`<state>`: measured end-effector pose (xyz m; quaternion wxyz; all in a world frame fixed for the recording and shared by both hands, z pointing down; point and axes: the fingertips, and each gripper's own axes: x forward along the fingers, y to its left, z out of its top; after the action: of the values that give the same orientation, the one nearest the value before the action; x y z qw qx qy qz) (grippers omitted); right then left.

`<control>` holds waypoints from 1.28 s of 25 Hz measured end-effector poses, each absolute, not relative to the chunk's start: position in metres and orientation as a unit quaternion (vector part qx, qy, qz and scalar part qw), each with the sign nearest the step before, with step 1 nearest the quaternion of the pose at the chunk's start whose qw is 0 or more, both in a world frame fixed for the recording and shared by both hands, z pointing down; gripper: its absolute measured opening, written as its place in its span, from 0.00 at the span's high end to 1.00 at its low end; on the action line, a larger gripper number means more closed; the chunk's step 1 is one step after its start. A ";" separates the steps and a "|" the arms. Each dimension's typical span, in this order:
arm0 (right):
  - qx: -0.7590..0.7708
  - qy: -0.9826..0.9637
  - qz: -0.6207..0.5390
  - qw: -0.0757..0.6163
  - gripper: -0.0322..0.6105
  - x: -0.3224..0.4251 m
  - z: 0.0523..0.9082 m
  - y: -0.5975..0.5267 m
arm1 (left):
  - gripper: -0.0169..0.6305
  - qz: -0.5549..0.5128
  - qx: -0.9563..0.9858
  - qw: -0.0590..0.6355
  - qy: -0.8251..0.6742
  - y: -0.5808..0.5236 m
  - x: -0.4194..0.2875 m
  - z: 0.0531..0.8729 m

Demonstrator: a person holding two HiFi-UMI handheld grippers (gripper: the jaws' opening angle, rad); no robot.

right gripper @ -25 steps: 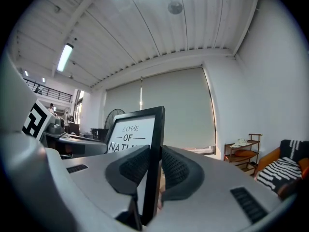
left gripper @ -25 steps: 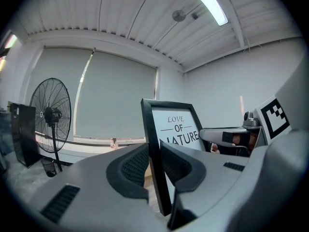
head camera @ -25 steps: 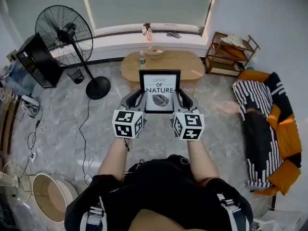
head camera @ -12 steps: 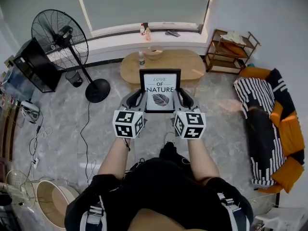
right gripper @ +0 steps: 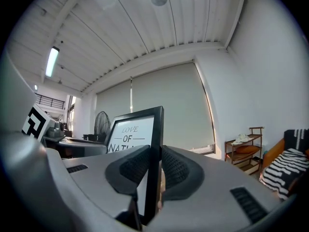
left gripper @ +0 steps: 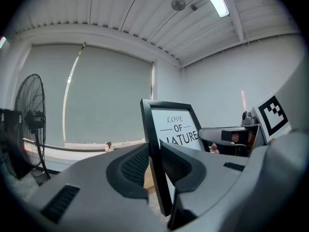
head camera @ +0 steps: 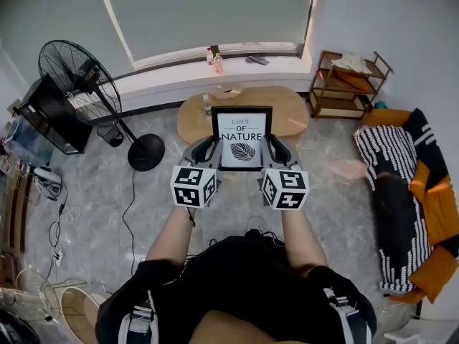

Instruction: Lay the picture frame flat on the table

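A black picture frame [head camera: 242, 138] with a white print reading "LOVE OF NATURE" is held upright in the air, in front of the person. My left gripper [head camera: 209, 147] is shut on the frame's left edge [left gripper: 153, 153], its pads pressed on both sides. My right gripper [head camera: 273, 147] is shut on the right edge [right gripper: 154, 163] the same way. Beyond the frame stands an oval wooden table [head camera: 287, 110], partly hidden by the frame. A bottle [head camera: 206, 104] and a bowl [head camera: 228, 89] stand on the table.
A standing fan [head camera: 79, 74] and a dark cabinet [head camera: 44, 113] are at the left. A wooden shelf [head camera: 346, 81] stands at the right, with a striped and orange sofa [head camera: 412, 192] in front of it. Small bottles [head camera: 214, 57] sit on the window sill. Cables [head camera: 54, 213] lie on the marble floor.
The view has shifted forward toward the table. The frame stays gripped by both grippers in the same upright pose.
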<state>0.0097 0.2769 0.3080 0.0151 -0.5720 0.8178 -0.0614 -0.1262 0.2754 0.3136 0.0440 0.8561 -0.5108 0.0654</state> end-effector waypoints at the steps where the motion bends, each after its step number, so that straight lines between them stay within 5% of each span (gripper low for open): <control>1: -0.572 0.818 -0.061 0.017 0.81 0.017 0.305 0.262 | 0.83 0.065 0.856 0.042 -0.511 0.260 -0.119 0.310; 14: -0.569 0.820 -0.056 0.014 0.81 0.105 0.292 0.074 | 0.83 0.058 0.856 0.043 -0.512 0.074 -0.030 0.298; 32: -0.580 0.810 -0.079 -0.033 0.81 0.097 0.339 -0.140 | 0.83 0.062 0.863 0.097 -0.492 -0.145 -0.038 0.353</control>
<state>0.0967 -0.1404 0.3387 -0.0329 -0.5798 0.8102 -0.0791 -0.0381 -0.1447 0.3530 0.0972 0.8629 -0.4920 0.0621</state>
